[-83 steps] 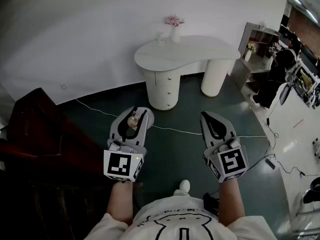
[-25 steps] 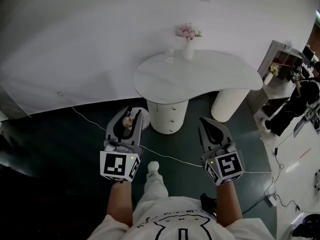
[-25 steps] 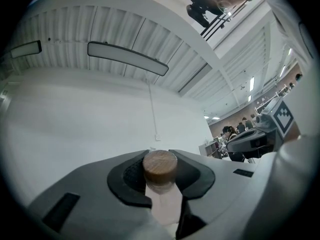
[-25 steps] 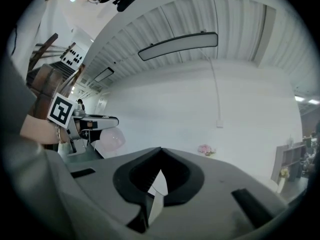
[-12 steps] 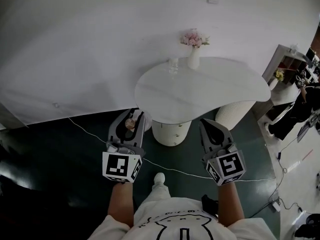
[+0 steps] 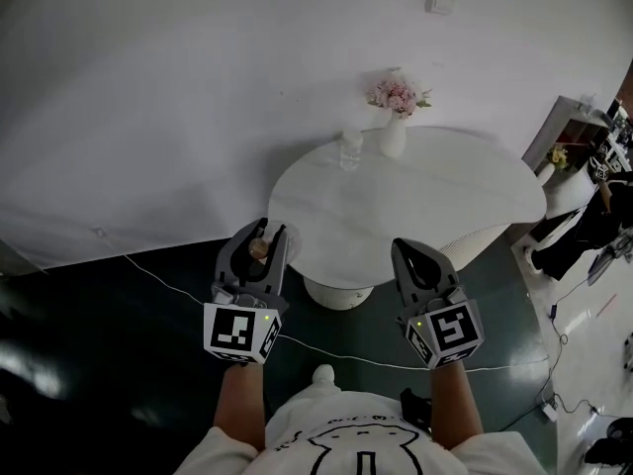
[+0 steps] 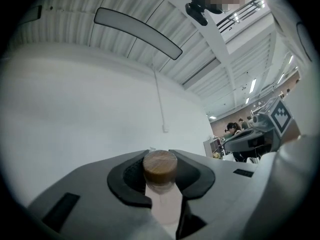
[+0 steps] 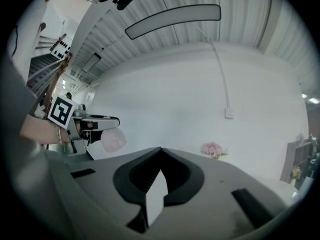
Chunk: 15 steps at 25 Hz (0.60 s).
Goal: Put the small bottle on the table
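- White wall with a switch plate high up; dark green floor with a thin pale cable running across it.
- White curved-top table against the wall. At its back edge stand a white vase of pink flowers and, just beside it, a small clear glass.
- Far right: an open shelf and a person in dark clothes, well apart from the table.
- Left gripper: clamped on the small bottle. In the left gripper view the pads press both sides of the neck, just under the brown cork; the pale body hangs below the jaws.
- Bottle position: held in the air at the table's near-left edge, not resting on the top. The right gripper view shows its rounded, pinkish body under the left gripper.
- Right gripper: jaws closed tip to tip with nothing between them, in front of the table's near edge.
- Writing: the only print is the black-and-white square marker on each gripper's cube. A dark outline drawing shows on the wearer's white shirt, but too little of it to read.
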Each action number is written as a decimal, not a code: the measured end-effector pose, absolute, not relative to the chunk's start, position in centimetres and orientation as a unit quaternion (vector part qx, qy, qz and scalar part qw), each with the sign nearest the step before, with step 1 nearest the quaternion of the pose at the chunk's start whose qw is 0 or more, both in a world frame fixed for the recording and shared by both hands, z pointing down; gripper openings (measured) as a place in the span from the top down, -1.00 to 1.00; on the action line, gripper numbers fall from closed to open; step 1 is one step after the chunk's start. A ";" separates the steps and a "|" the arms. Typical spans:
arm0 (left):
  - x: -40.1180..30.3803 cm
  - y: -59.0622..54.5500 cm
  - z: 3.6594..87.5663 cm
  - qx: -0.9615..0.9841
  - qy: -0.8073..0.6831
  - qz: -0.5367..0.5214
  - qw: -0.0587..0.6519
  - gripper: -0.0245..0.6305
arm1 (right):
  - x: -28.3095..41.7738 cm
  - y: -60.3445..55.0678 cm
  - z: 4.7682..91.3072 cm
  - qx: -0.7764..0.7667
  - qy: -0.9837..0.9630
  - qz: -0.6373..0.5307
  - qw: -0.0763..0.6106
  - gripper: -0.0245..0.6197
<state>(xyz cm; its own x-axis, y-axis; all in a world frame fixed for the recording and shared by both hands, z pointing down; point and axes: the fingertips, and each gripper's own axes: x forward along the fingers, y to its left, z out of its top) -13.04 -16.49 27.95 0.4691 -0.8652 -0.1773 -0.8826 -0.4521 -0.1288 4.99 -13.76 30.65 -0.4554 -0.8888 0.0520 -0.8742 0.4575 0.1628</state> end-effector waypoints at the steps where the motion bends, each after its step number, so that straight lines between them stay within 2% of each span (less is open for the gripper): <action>1: -13.3 -17.7 28.1 -0.853 0.511 0.042 0.100 0.60 | 4.8 -14.8 30.8 0.521 -0.850 -0.055 0.066 0.95; 15: -13.4 -24.9 30.3 -0.863 0.496 0.040 0.089 0.60 | 5.1 -20.8 33.4 0.543 -0.836 -0.035 0.075 0.95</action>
